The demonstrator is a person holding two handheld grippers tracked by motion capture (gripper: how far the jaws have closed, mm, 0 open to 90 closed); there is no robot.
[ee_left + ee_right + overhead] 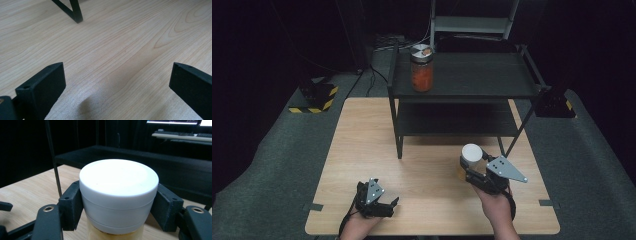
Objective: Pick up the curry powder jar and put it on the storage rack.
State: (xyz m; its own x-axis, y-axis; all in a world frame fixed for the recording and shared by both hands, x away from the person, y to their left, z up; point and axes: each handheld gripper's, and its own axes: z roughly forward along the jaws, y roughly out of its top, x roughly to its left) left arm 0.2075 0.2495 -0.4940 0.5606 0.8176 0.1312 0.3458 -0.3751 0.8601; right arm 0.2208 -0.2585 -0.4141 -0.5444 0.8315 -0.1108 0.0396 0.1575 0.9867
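A jar with a white lid [471, 152] [119, 185] and pale yellowish contents is held over the wooden table [362, 150], in front of the black shelf unit's lower right. My right gripper [469, 167] [120, 207] is shut on it, one jaw pressed against each side of the lid. A second jar with orange-red contents [422, 67] stands upright on the shelf's top level [482, 75], at its left. My left gripper [389, 204] [117, 80] rests low near the table's front edge, jaws wide apart with bare wood between them.
The black two-level shelf unit [462, 120] occupies the table's far half; one of its legs [76, 12] appears in the left gripper view. Dark floor surrounds the table. A yellow-and-black striped block [314, 97] lies at the far left.
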